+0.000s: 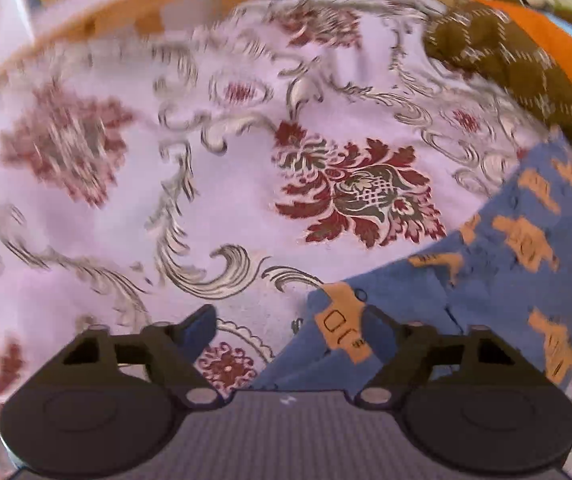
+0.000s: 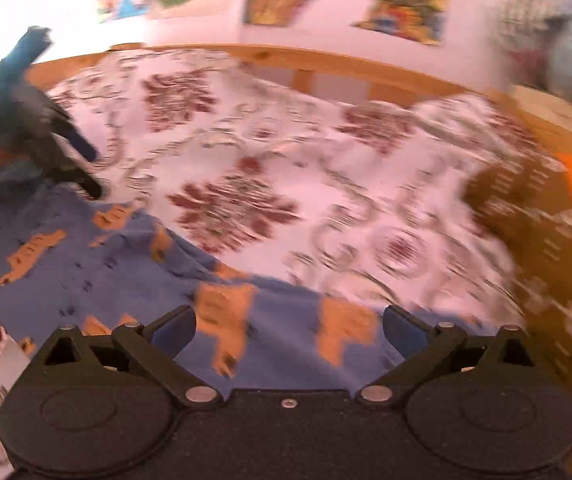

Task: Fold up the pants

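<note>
- Blue cotton pants with orange vehicle prints (image 2: 98,264) lie flat on my white bedspread with dark red flowers (image 1: 166,208), over a wooden bed frame (image 2: 326,64).
- Left gripper (image 1: 290,332) is released, nothing pinched, its right finger just over the pants' edge.
- Right gripper (image 2: 290,332) hangs wide open above the pants, not gripping anything.
- Brown patterned cushion (image 2: 526,208) sits at the right, pretty blurry.

pants (image 2: 98,264) on bedspread (image 2: 286,152), pillow (image 2: 526,208) probably far right
</note>
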